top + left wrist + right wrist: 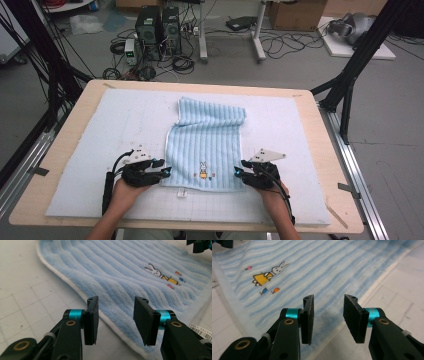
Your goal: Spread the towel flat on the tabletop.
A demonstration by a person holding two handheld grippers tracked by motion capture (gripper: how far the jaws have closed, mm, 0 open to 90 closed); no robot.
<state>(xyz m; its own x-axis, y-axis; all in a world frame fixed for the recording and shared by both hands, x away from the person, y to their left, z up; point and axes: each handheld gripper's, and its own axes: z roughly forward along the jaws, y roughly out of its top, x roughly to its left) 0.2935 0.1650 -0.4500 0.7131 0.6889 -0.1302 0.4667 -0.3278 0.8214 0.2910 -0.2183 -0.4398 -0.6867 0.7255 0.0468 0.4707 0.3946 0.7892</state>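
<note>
A light blue striped towel (205,145) with a small rabbit picture (202,170) lies on the white gridded mat (125,130); its far end is folded over. My left gripper (166,171) sits at the towel's near left corner, open, its jaws astride the white-trimmed edge (110,322). My right gripper (238,171) is at the near right corner, also open over the towel's edge (332,322). The towel (120,270) and rabbit (153,269) show beyond the left jaws, and the rabbit (270,273) beyond the right jaws. Nothing is held.
The mat covers a wooden table (70,145). A white barcode label (182,193) pokes out under the towel's near edge. On the floor beyond the table stand computer towers (157,27), cables, cardboard boxes and black frame legs (350,75).
</note>
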